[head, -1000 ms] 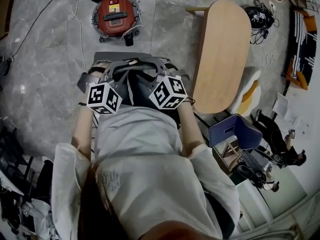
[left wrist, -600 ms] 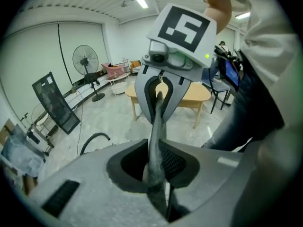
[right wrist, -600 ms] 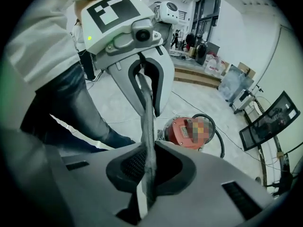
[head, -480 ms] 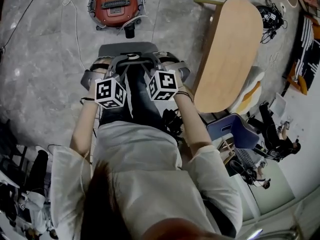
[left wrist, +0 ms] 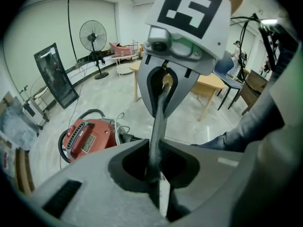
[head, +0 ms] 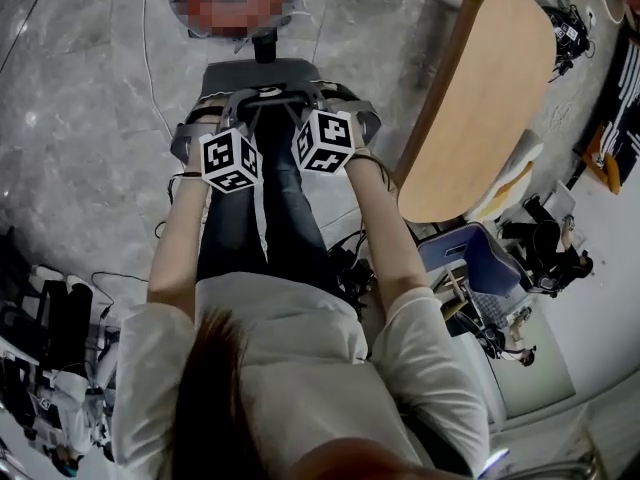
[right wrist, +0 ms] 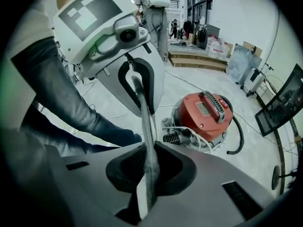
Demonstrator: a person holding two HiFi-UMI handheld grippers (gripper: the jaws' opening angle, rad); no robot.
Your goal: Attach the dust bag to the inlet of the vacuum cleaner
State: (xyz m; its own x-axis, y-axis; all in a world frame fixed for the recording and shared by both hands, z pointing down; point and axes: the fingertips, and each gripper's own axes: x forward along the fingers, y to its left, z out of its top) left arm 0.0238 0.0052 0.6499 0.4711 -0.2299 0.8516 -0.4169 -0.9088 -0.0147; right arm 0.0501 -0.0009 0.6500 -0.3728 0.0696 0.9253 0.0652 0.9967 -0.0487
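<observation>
Jaws of left gripper [left wrist: 156,174] and right gripper [right wrist: 149,174], just closed, on dust bag [head: 258,72] above marbled floor [head: 80,118].

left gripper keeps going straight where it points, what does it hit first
The dust bag both grippers' jaws have just been closing on; beyond it, probably the right gripper, nearly dead ahead, though depth is unclear.

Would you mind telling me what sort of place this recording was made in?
Probably a large lab or studio room rather than a home: a wide, pale stone-look floor, a standing fan by the wall, and a bare wooden table.
</observation>
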